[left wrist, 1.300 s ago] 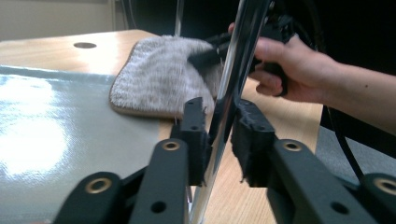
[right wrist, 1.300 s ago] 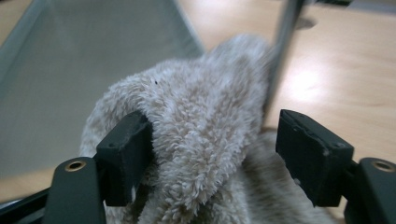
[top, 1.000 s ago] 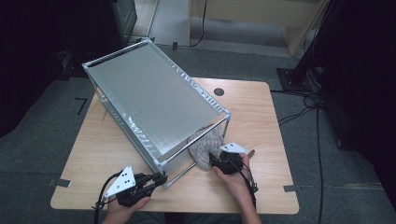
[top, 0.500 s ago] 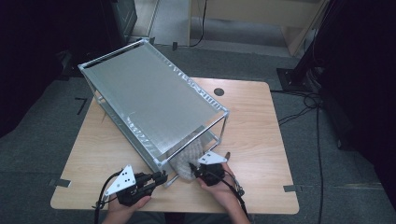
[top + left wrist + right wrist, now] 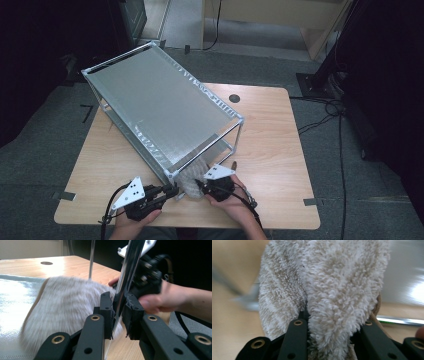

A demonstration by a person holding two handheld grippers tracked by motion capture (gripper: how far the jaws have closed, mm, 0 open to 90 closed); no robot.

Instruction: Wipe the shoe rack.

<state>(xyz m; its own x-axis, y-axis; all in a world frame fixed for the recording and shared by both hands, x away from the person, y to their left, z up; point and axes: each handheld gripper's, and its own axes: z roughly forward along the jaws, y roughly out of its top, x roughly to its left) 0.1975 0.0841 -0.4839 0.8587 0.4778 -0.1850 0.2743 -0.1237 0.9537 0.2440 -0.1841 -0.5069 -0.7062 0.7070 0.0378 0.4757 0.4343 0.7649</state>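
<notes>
Nearest, the left gripper (image 5: 167,191) is clamped on the corner post (image 5: 125,282) of the metal rack (image 5: 160,112), its fingers (image 5: 107,312) pressed against it. Just beside, the right gripper (image 5: 200,187), whose jaws have just been closing, is shut on the fluffy towel (image 5: 324,290) at the rack's open end on the worktop (image 5: 280,150). Seemingly the grasp is made; whatever is to be done with the towel is judged still ahead

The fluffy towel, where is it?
In the high view, the fluffy towel sits at the table's near edge, under the metal rack's near corner, pinched by the right tool.

The tilted metal-framed rack (image 5: 160,117) blocked my way across the table's (image 5: 270,130) left; right of the rack lay open wood.
</notes>
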